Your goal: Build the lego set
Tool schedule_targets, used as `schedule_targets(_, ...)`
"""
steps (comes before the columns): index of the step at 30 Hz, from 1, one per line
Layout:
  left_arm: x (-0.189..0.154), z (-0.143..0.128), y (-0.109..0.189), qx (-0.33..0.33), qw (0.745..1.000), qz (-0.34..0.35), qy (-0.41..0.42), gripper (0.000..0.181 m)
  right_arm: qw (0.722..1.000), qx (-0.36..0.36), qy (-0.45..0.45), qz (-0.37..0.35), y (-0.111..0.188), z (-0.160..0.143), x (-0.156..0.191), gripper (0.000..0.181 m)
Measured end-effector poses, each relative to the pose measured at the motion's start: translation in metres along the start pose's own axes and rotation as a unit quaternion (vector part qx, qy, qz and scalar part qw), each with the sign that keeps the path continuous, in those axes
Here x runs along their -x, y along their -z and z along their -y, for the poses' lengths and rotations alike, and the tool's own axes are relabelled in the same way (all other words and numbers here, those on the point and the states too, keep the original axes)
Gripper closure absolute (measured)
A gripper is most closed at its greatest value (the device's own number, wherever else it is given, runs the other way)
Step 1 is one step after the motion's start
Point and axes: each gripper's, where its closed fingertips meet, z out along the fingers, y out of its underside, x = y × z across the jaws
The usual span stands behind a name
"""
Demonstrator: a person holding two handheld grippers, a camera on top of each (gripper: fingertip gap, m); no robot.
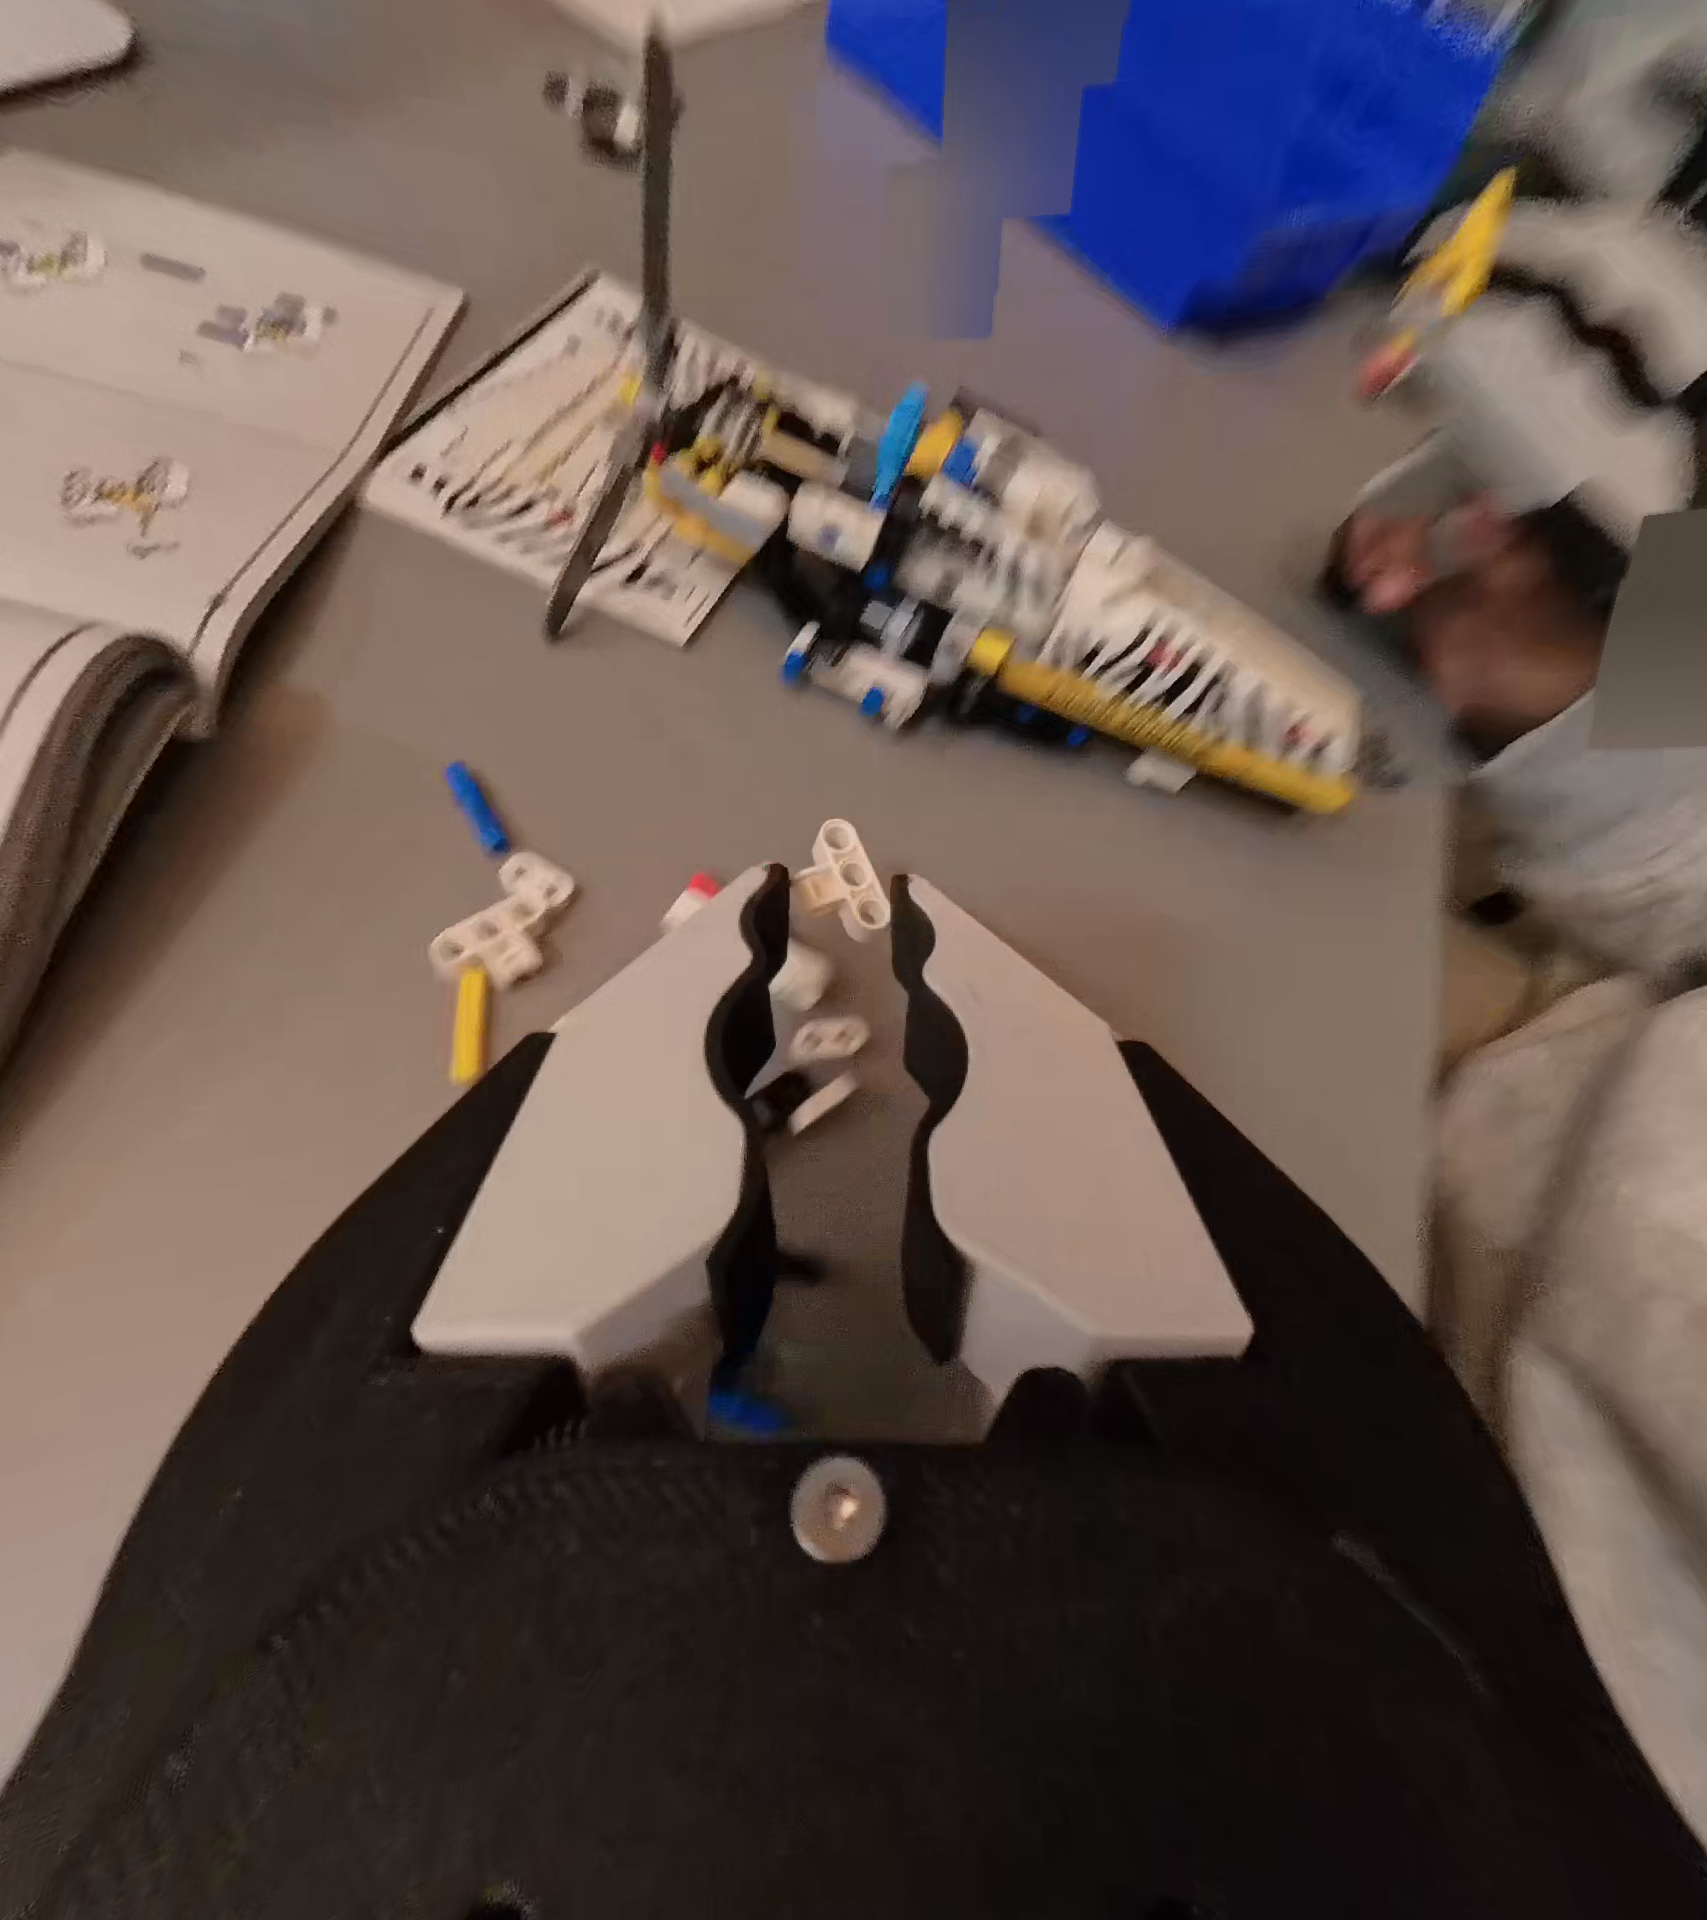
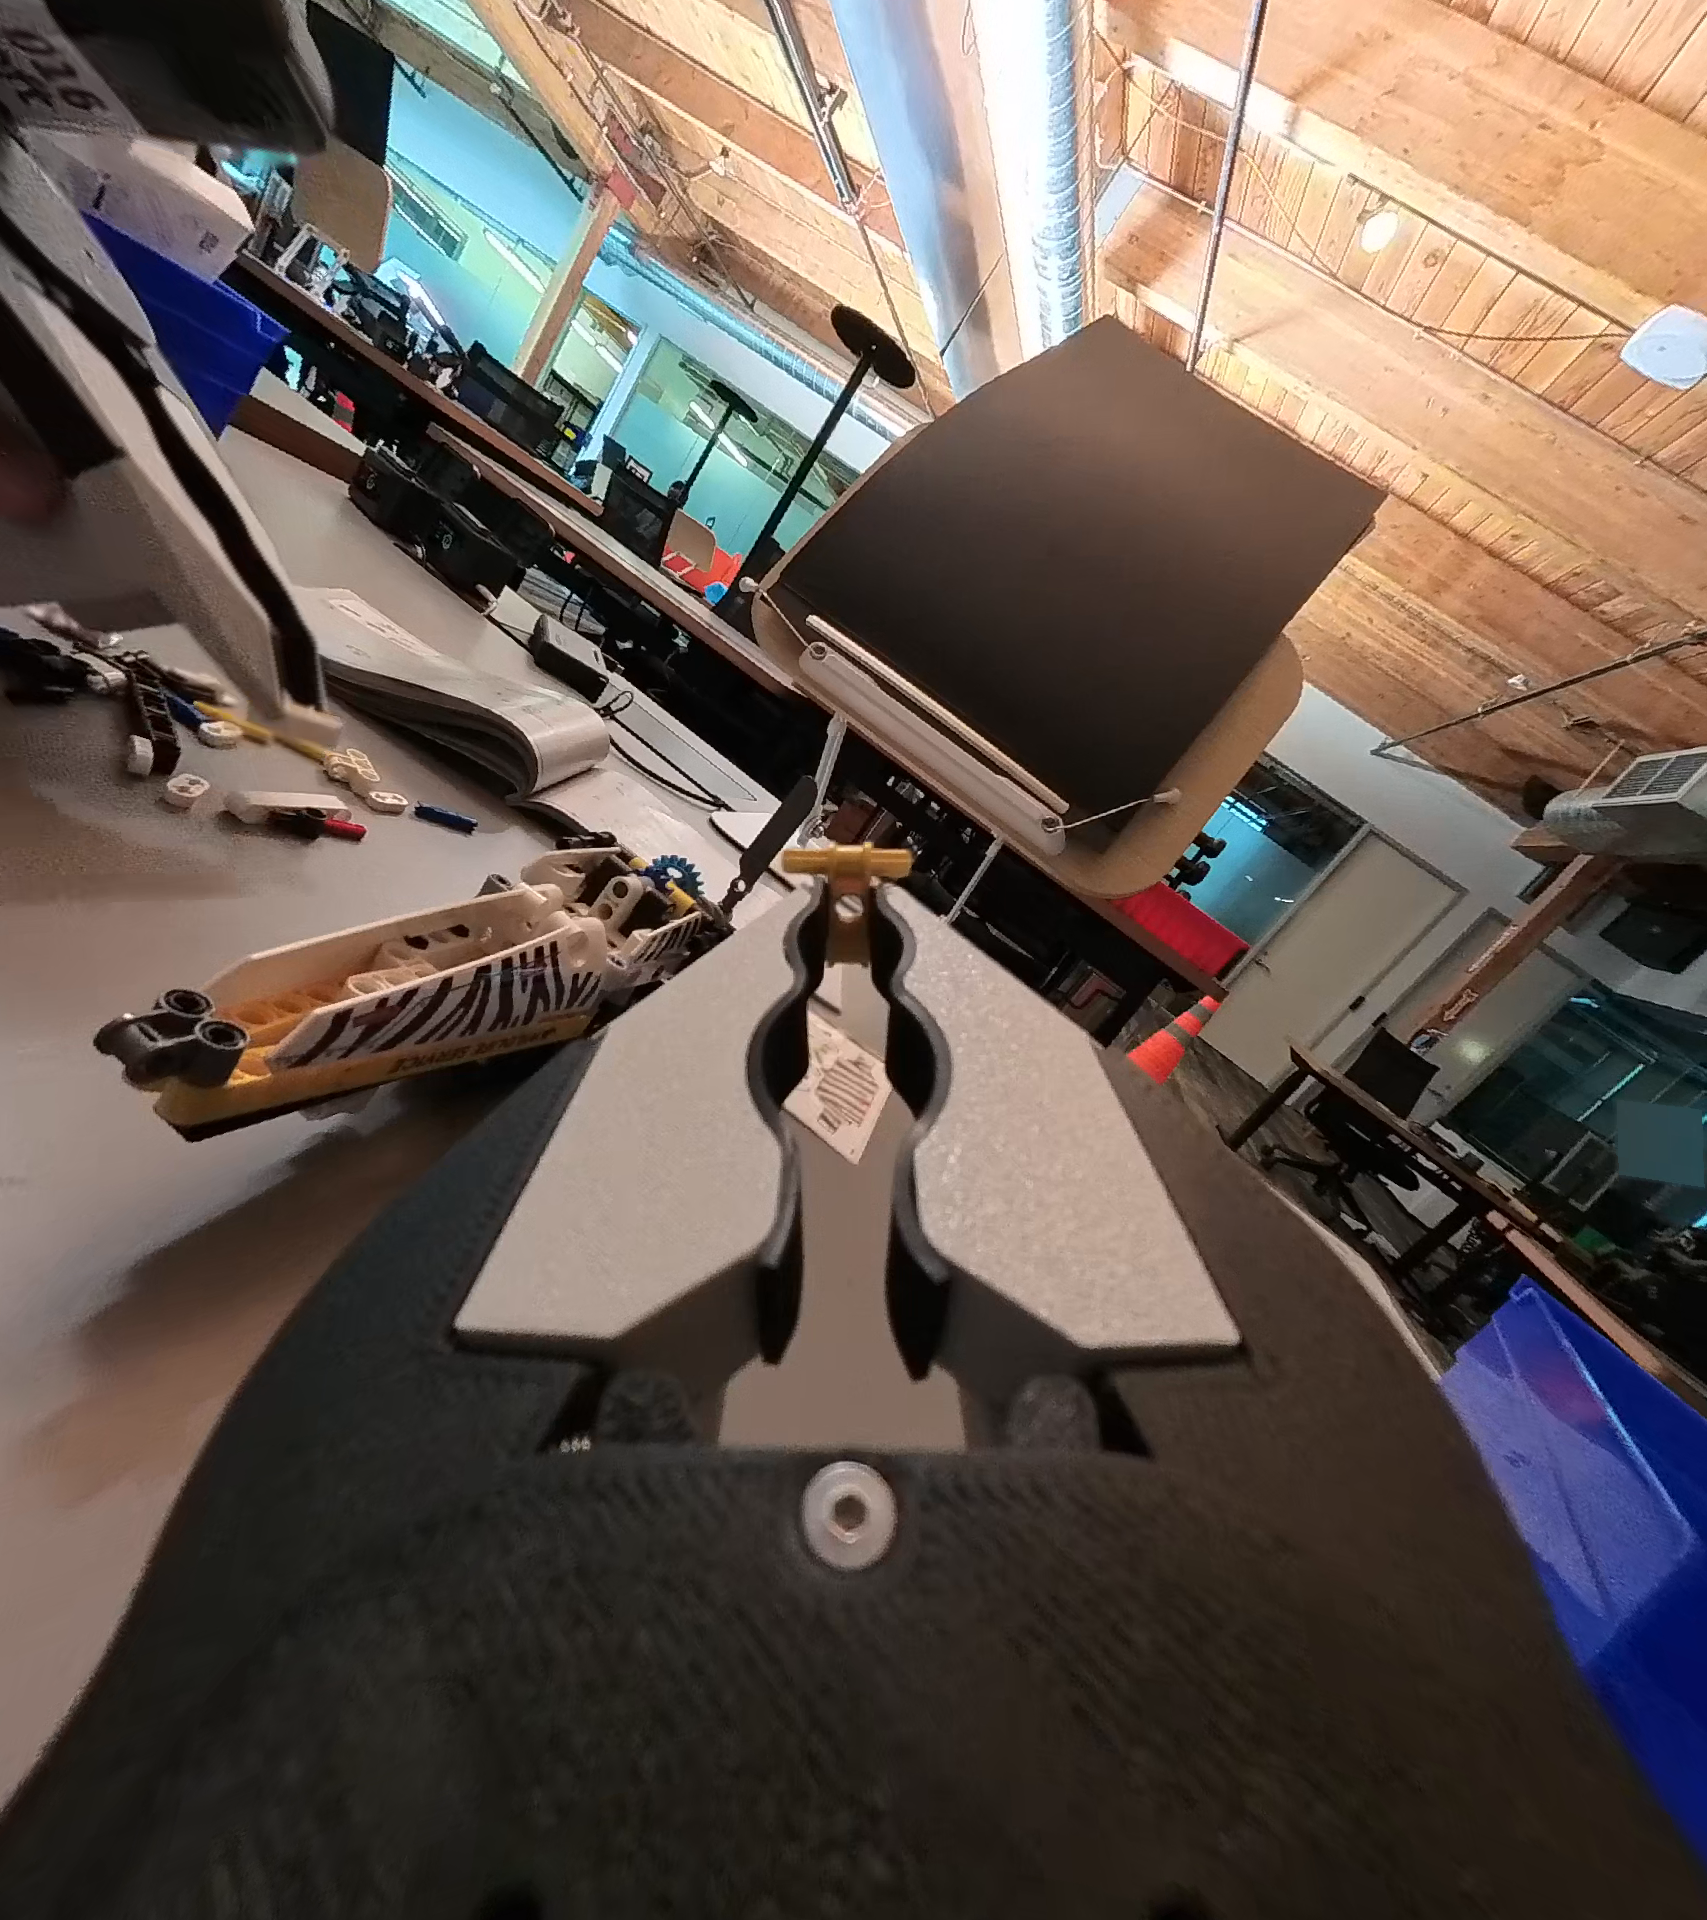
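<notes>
A partly built model (image 1: 984,582) with white zebra-striped panels and a yellow base lies on the grey table (image 1: 309,1195); it also shows in the right wrist view (image 2: 392,1008). My left gripper (image 1: 838,881) is low over loose pieces, jaws a little apart, with a white holed connector (image 1: 849,878) between its tips. In the right wrist view the left gripper (image 2: 303,707) touches down among those pieces. My right gripper (image 2: 841,904) is shut on a small yellow T-shaped piece (image 2: 844,868), held in the air beside the model. It is blurred in the left wrist view (image 1: 1555,312).
Loose parts lie left of my left gripper: a blue pin (image 1: 477,808), white connectors (image 1: 501,914), a yellow axle (image 1: 468,1023). An open instruction book (image 1: 101,468), a sticker sheet (image 1: 558,457) and a blue bin (image 1: 1192,145) stand farther back. A person's hand (image 1: 1451,603) is at the right. The grippers' ends are close to 20 cm from one another. My right tips are about 25 cm from the yellow axle (image 1: 468,1023), my left tips only 7 cm. Seen from the right wrist view (image 2: 290,746) as well.
</notes>
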Motion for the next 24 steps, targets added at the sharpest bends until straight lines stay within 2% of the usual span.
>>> schedule_targets(2, -0.018, 0.028, 0.006, -0.081, 0.992, -0.072, 0.065, 0.164, 1.0, -0.015, -0.004, -0.014, 0.002, 0.005, -0.005, 0.176)
schedule_targets(3, -0.028, 0.044, 0.013, -0.128, 0.979, -0.12, 0.104, 0.164, 0.999, -0.028, -0.011, -0.02, 0.004, 0.012, -0.008, 0.176)
schedule_targets(5, -0.049, 0.069, 0.029, -0.199, 0.937, -0.231, 0.169, 0.164, 0.998, -0.052, -0.03, -0.009, 0.003, 0.032, -0.005, 0.176)
schedule_targets(7, -0.064, 0.08, 0.039, -0.226, 0.897, -0.315, 0.212, 0.165, 0.997, -0.055, -0.021, 0.046, -0.006, 0.055, 0.014, 0.177)
schedule_targets(9, -0.071, 0.086, 0.042, -0.238, 0.87, -0.358, 0.242, 0.165, 0.993, -0.016, -0.012, 0.117, -0.018, 0.066, 0.041, 0.177)
schedule_targets(11, -0.08, 0.089, 0.042, -0.237, 0.852, -0.389, 0.259, 0.165, 0.987, -0.002, -0.019, 0.162, -0.024, 0.082, 0.06, 0.176)
schedule_targets(12, -0.083, 0.088, 0.039, -0.231, 0.851, -0.393, 0.263, 0.165, 0.985, -0.015, -0.024, 0.171, -0.024, 0.093, 0.065, 0.176)
schedule_targets(14, -0.086, 0.083, 0.026, -0.207, 0.874, -0.362, 0.248, 0.165, 0.983, -0.025, -0.036, 0.178, -0.023, 0.105, 0.068, 0.177)
schedule_targets(17, -0.082, 0.066, 0.01, -0.147, 0.924, -0.285, 0.206, 0.165, 0.977, 0.028, -0.056, 0.206, -0.02, 0.094, 0.07, 0.176)
schedule_targets(19, -0.077, 0.049, 0.0, -0.087, 0.956, -0.222, 0.17, 0.164, 0.967, 0.067, -0.084, 0.233, -0.015, 0.086, 0.075, 0.176)
schedule_targets(21, -0.065, 0.022, -0.012, -0.003, 0.985, -0.132, 0.113, 0.164, 0.965, 0.074, -0.096, 0.232, -0.011, 0.083, 0.074, 0.176)
schedule_targets(23, -0.054, -0.001, -0.019, 0.072, 0.994, -0.056, 0.06, 0.164, 0.967, 0.072, -0.097, 0.224, -0.01, 0.079, 0.072, 0.176)
schedule_targets(24, -0.054, -0.008, -0.022, 0.093, 0.994, -0.042, 0.046, 0.164, 0.966, 0.082, -0.099, 0.226, -0.01, 0.074, 0.074, 0.176)
